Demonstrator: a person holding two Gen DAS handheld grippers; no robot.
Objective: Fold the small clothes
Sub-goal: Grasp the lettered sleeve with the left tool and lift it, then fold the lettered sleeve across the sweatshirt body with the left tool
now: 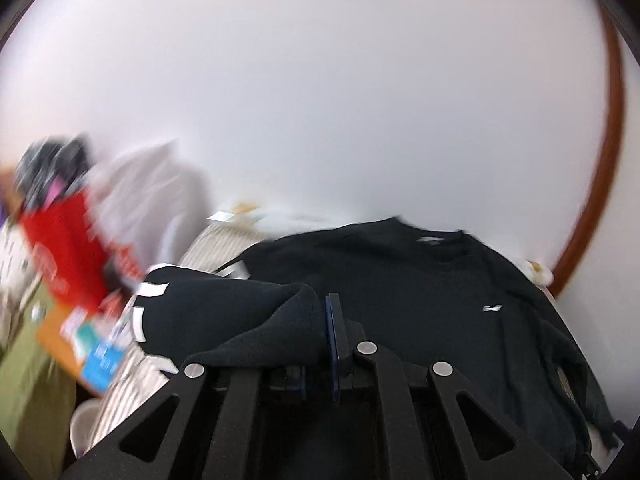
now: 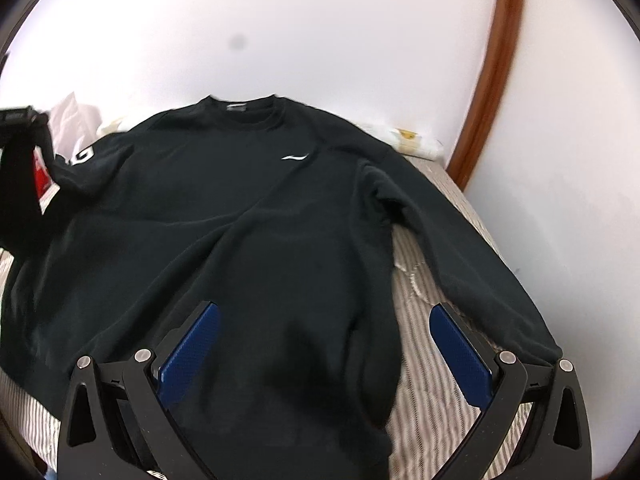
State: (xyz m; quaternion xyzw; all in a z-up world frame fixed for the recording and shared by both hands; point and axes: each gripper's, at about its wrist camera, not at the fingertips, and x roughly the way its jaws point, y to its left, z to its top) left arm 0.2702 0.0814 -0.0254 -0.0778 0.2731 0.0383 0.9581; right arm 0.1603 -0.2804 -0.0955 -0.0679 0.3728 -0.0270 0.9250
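A black long-sleeved sweatshirt [image 2: 240, 208] with a small white chest logo [image 2: 295, 157] lies spread front-up on a striped bedcover [image 2: 424, 320]. My right gripper [image 2: 324, 344] is open, its blue pads [image 2: 192, 344] spread wide above the lower hem, holding nothing. My left gripper [image 1: 326, 320] is shut on the sweatshirt's left sleeve [image 1: 248, 312], which has white lettering, and holds it lifted over the body [image 1: 420, 292]. The left gripper [image 2: 20, 152] also shows at the left edge of the right wrist view, with the sleeve hanging from it.
A white wall [image 2: 320, 32] rises behind the bed, with a curved brown wooden frame [image 2: 492, 80] at right. At left are a red bag [image 1: 64, 248], a pale cloth [image 1: 152, 196], an orange and blue box [image 1: 88, 344] and an olive fabric [image 1: 28, 396].
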